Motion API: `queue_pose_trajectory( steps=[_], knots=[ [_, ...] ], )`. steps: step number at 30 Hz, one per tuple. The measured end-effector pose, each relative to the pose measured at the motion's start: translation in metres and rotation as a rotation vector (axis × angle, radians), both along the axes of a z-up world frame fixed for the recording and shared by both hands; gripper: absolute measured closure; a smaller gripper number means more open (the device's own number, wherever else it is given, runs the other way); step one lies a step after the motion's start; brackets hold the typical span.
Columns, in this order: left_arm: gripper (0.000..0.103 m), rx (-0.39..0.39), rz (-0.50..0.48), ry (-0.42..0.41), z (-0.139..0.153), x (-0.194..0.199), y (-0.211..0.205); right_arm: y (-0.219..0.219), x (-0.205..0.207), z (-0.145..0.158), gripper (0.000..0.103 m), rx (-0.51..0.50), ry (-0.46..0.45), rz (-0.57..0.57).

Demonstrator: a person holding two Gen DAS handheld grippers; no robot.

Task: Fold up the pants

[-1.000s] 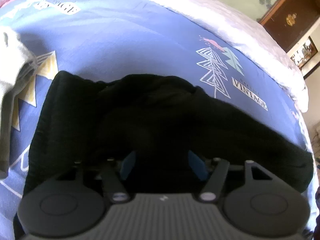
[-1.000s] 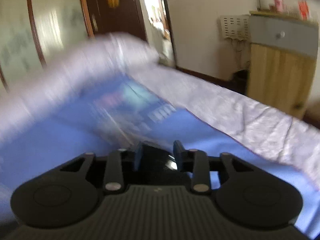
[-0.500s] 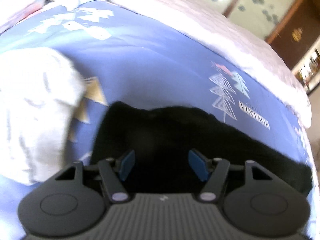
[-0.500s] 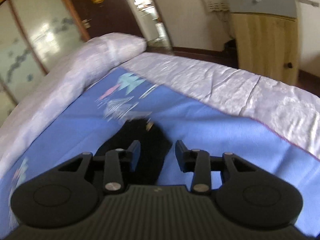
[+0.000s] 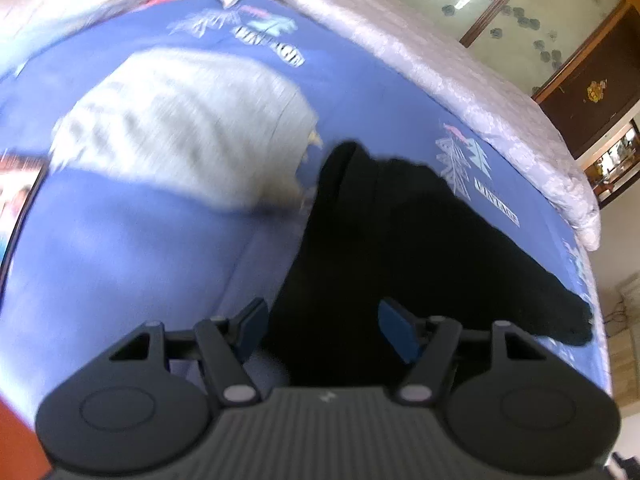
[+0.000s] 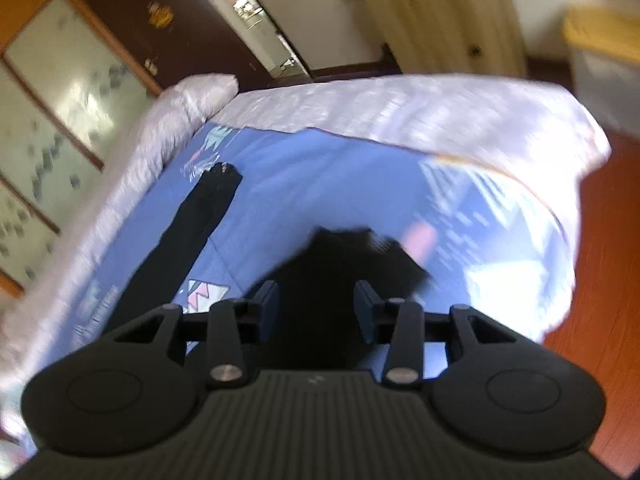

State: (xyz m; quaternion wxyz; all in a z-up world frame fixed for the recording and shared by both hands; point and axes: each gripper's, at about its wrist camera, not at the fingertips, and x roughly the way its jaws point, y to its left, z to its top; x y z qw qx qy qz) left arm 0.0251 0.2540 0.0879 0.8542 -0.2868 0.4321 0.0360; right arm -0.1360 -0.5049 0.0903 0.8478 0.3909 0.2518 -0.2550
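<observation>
Black pants lie on the blue printed bedspread. In the left wrist view they run from my gripper up and to the right. My left gripper is open just above their near end, nothing between its blue pads. In the right wrist view one black leg stretches far left and another dark part lies right ahead. My right gripper is open over that part, holding nothing.
A grey folded garment lies on the bedspread left of the pants. A pale quilted cover edges the bed. A wooden cabinet, a dark door and the orange floor lie beyond the bed.
Both grippers have swung and pulled back from the pants. The left view now takes in the grey garment. The right view now shows both legs and the bed's corner.
</observation>
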Motion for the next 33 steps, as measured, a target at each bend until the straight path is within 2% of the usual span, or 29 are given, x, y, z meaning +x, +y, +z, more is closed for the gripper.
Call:
queue_pose_trajectory(
  steps=[4, 6, 8, 9, 12, 17, 22, 25, 28, 30, 31, 32, 33],
  knots=[
    [0.040, -0.083, 0.016, 0.042, -0.012, -0.031, 0.000, 0.001, -0.026, -0.016, 0.058, 0.094, -0.039, -0.035],
    [0.040, -0.133, 0.022, 0.050, -0.016, -0.035, -0.002, 0.001, -0.027, -0.022, 0.058, 0.150, -0.065, -0.033],
    [0.035, -0.166, 0.024, 0.052, -0.023, -0.034, -0.006, 0.002, -0.023, -0.027, 0.058, 0.178, -0.081, -0.024],
    [0.031, -0.173, 0.025, 0.059, -0.025, -0.033, -0.008, 0.004, -0.021, -0.028, 0.058, 0.183, -0.084, -0.019],
    [0.032, -0.176, 0.020, 0.081, -0.031, -0.029, -0.017, 0.009, -0.015, -0.026, 0.059, 0.196, -0.094, 0.014],
    [0.032, -0.129, 0.014, 0.049, -0.017, -0.012, -0.018, 0.020, 0.004, -0.005, 0.058, 0.124, -0.123, 0.097],
    [0.032, -0.008, 0.001, -0.014, 0.021, 0.046, -0.017, 0.026, 0.072, 0.028, 0.058, 0.074, -0.145, 0.191],
    [0.032, -0.005, -0.002, -0.050, 0.039, 0.099, -0.019, 0.032, 0.131, 0.052, 0.058, 0.016, -0.142, 0.229],
    [0.032, -0.014, 0.000, -0.045, 0.037, 0.155, -0.024, 0.031, 0.200, 0.068, 0.058, -0.046, -0.106, 0.232],
    [0.032, 0.044, 0.015, -0.043, 0.028, 0.189, -0.033, 0.022, 0.244, 0.067, 0.058, -0.055, -0.061, 0.212],
    [0.030, 0.122, 0.010, -0.058, 0.025, 0.201, -0.042, 0.016, 0.269, 0.064, 0.058, -0.061, -0.031, 0.203],
    [0.029, 0.250, -0.013, -0.079, 0.020, 0.213, -0.055, 0.011, 0.290, 0.060, 0.058, -0.069, 0.001, 0.193],
    [0.023, 0.363, -0.051, -0.106, 0.017, 0.221, -0.068, 0.005, 0.313, 0.055, 0.058, -0.080, 0.037, 0.183]
  ],
)
